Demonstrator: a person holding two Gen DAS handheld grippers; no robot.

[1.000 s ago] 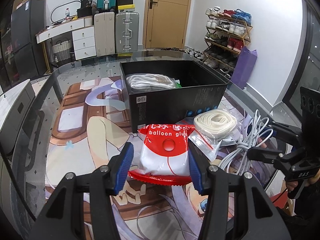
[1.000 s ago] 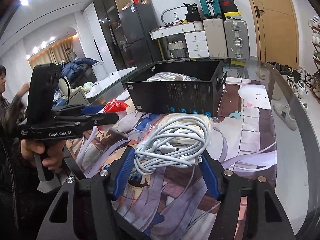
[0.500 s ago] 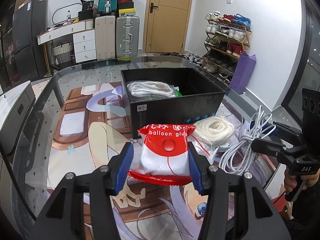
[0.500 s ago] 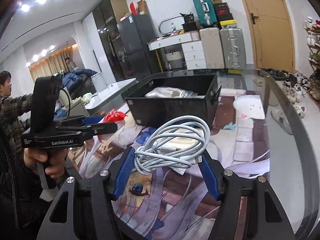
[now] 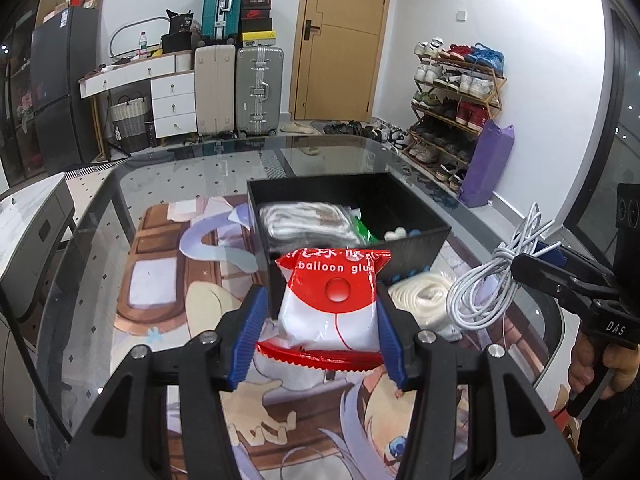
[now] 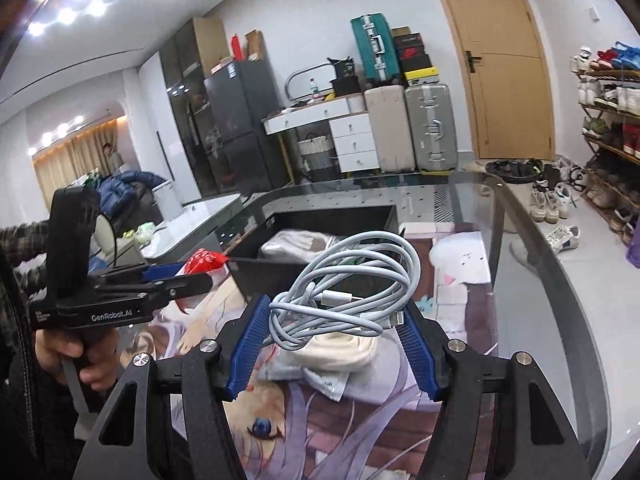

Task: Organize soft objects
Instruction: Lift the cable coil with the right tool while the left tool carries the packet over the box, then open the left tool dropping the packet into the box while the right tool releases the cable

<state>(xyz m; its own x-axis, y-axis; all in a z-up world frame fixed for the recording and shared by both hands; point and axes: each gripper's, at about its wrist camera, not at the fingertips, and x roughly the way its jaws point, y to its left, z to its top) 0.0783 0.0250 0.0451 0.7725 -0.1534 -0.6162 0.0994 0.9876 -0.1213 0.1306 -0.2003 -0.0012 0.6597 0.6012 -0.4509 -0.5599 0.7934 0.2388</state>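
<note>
1. The left tongs (image 5: 318, 336) are tilted down toward the desk (image 5: 168, 184), a glass-topped surface with a cartoon-print mat, and are clenched on a red-and-white plastic packet printed "balloon glue" (image 5: 334, 300), both blue pads pressing its sides. The packet hangs clear of the mat, just on the near side of the box.
2. The right tongs (image 6: 336, 338) point less steeply and are clenched on a loosely coiled pale grey charging cable (image 6: 348, 280), its loops bulging above the pads and its white plug lying against the right-hand pad.
3. In the left wrist view the right tongs enter from the right with the cable dangling, a hand (image 5: 596, 364) gripping the handle below. In the right wrist view the left tongs enter from the left, held by a hand (image 6: 68, 354).
4. An open black cardboard box (image 5: 400, 248) sits mid-desk beyond both tongs. It holds a clear bag of white rope (image 5: 308, 220) on its left side, something green beside it and small white pieces at the right.
5. A bagged coil of cream-coloured cord (image 5: 420, 296) lies on the mat, near the box's front right corner.
</note>
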